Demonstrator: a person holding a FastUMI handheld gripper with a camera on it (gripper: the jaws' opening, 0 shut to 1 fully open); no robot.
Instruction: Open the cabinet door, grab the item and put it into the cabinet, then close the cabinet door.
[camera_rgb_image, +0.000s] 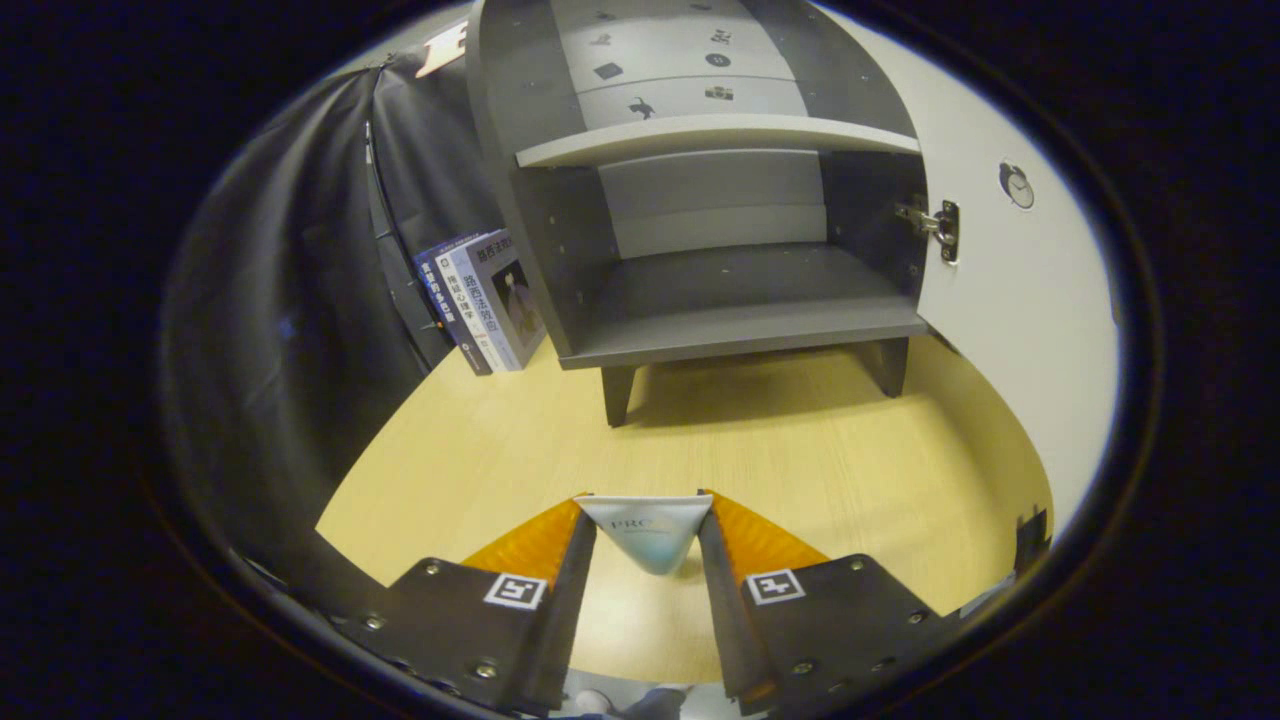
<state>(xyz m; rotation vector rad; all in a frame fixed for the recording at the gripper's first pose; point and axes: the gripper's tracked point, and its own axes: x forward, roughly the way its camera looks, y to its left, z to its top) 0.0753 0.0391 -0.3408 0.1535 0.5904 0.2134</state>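
Tube: a small pale squeeze tube, flat crimped end uppermost, sits at the bottom centre of the frame, clamped between the two fingers of the gripper. Both fingers press on its sides; it appears lifted clear of the wooden tabletop, though contact with the surface cannot be ruled out.

Cabinet: grey, on short legs, stands at the upper centre of the frame, well beyond the fingers. Its white door is swung open to the right of the frame, hinge exposed. Two compartments visible: an upper one above the pale shelf, and a lower one with a bare grey floor.

Books: a few upright volumes lean against the cabinet's left wall, at centre left of the frame.

Step in hand, as judged: door opening is done and the item is grasped; carrying to the cabinet is under way or about to begin.

Next move calls for: advancing the tube forward and upward over the front edge of the lower compartment floor, keeping clear of the shelf above and the open door to the right, then releasing. Door closing remains.
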